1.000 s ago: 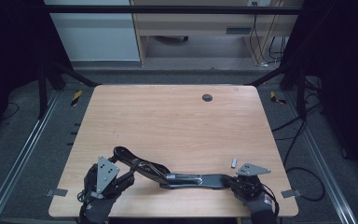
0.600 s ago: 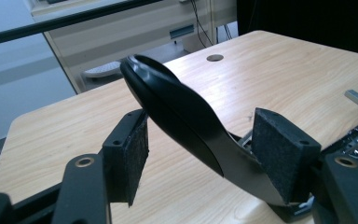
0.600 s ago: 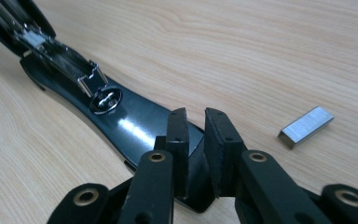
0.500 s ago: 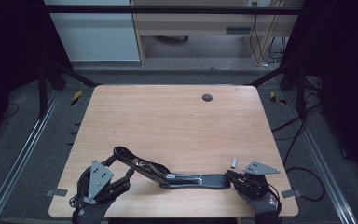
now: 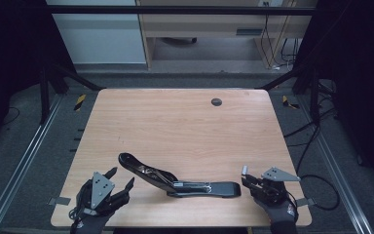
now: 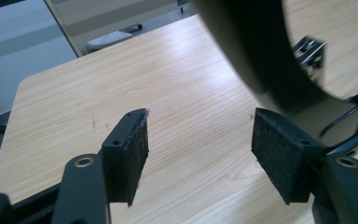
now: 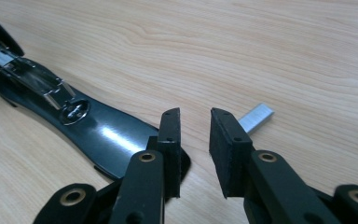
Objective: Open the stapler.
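Lying opened on the counter (image 5: 185, 126), the stapler (image 5: 175, 178) is untouched; left hand-held gripper (image 5: 121, 183) spread, right hand-held gripper (image 7: 195, 122) just opening, staple strip (image 7: 256, 116) beyond it.

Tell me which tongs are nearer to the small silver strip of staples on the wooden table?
Right. The right tongs stand just before the small silver strip of staples; the left tongs are across the table.

Both hands wear black gloves; the right glove (image 5: 278, 214) has a small light marking on its back. Each gripper, left gripper (image 6: 200, 154) and right gripper (image 7: 195, 149), has black jaws with dark felt-like pads (image 6: 130, 154), brass-coloured rivets (image 7: 147, 157), and a grey three-cornered plate (image 5: 101, 186) on top.
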The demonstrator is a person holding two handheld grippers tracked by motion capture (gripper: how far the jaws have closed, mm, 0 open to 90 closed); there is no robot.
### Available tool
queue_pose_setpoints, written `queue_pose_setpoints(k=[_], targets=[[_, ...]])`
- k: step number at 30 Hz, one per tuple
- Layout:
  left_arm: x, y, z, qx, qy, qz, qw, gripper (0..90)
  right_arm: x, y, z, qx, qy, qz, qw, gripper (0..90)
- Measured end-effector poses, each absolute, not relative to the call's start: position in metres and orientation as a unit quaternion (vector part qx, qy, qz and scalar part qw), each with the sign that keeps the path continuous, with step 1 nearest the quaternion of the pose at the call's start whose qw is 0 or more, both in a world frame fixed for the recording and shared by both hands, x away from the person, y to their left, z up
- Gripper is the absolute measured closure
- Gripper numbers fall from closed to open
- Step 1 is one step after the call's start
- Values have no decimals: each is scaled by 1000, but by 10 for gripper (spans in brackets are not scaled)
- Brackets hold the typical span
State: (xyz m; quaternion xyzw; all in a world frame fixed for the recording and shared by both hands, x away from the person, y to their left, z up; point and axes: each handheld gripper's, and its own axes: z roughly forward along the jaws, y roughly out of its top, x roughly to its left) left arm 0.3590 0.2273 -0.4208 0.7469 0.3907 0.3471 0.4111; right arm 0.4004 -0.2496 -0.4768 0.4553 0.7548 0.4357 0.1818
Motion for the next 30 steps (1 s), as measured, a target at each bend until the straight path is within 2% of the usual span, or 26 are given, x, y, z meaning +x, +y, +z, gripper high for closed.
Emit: queue_pose_setpoints(k=[14,30], targets=[[380,256,-439,736,427,350,392,405,408,-269,-476,491,738,412,210,731],[394,265,-451,741,437,339,382,419,426,-268,-472,521,732,375,229,716]])
